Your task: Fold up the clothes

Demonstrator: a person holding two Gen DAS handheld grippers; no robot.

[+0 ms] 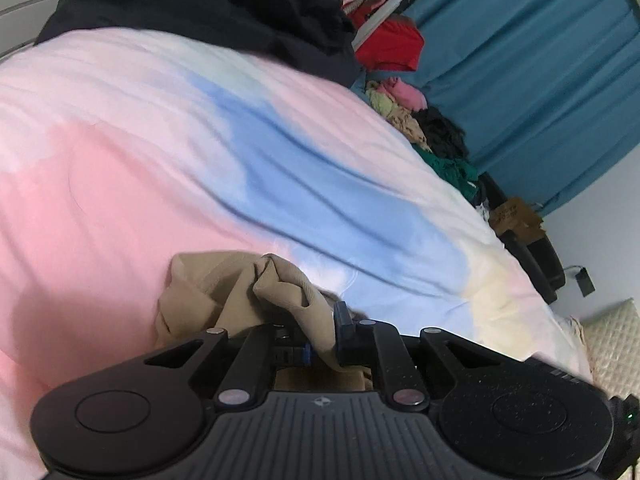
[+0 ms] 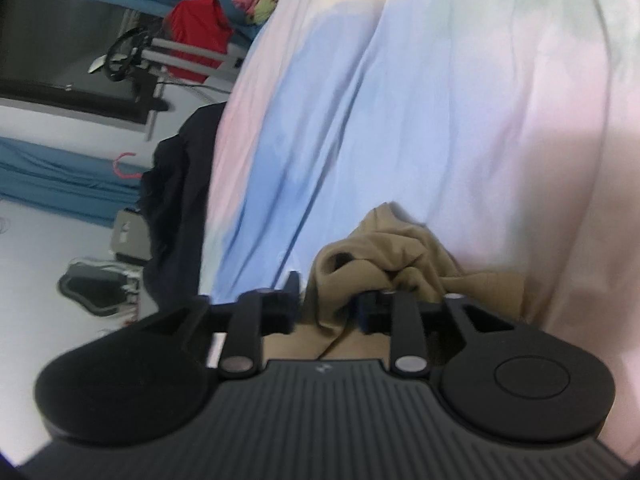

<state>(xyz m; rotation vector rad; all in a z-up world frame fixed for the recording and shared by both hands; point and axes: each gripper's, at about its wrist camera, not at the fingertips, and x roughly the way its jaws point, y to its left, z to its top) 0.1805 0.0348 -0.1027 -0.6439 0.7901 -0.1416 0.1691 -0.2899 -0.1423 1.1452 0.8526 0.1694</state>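
Dark garment [image 1: 208,8] beyond tan garment [image 1: 240,292]

Soft even light, motion blur, fisheye-warped edges.

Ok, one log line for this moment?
left gripper: shut on tan garment | right gripper: open, tan cloth between fingers | surface: pastel bedspread

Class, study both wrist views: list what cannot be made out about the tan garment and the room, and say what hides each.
- Tan garment: left wrist view, lower part hidden behind the left gripper; its type is unclear.
- Tan garment: right wrist view, near part covered by the right gripper.
- Clothes pile: too small and blurred to count.
- Dark garment: cut off by the top edge.
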